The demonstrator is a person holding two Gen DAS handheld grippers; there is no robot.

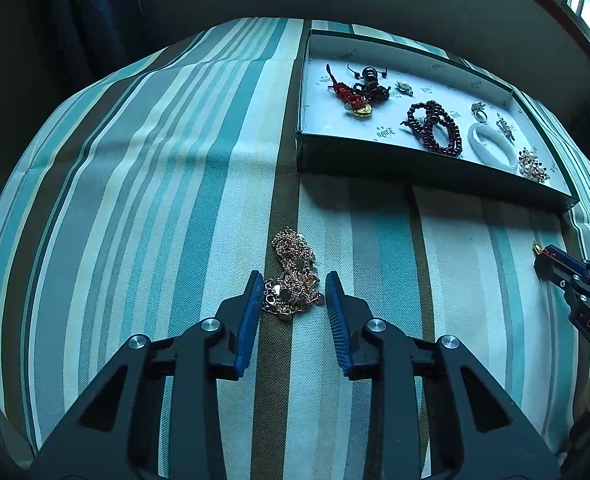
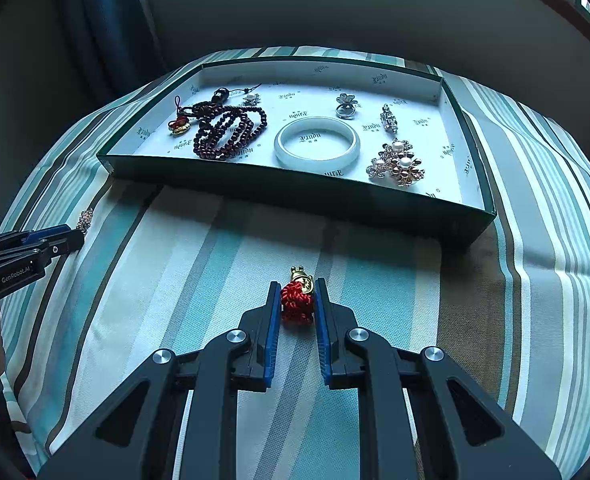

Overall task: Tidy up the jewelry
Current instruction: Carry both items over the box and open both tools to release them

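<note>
A heap of rose-gold chain [image 1: 295, 276] lies on the striped cloth. My left gripper [image 1: 294, 286] is open, its jaws on either side of the heap's near part, not closed on it. In the right wrist view my right gripper [image 2: 297, 294] is shut on a red knotted cord bracelet with a gold charm [image 2: 298, 298], low over the cloth. The right gripper also shows in the left wrist view [image 1: 543, 258]. The left gripper [image 2: 77, 236] and the chain [image 2: 85, 219] show at the left edge of the right wrist view.
A shallow green box with a white lining [image 2: 255, 180] stands at the back. It holds a dark red bead string [image 2: 231, 132], a white bangle [image 2: 317, 144], a pearl brooch [image 2: 399, 164], a ring [image 2: 345, 109] and other small pieces. The box also shows in the left wrist view [image 1: 375, 160].
</note>
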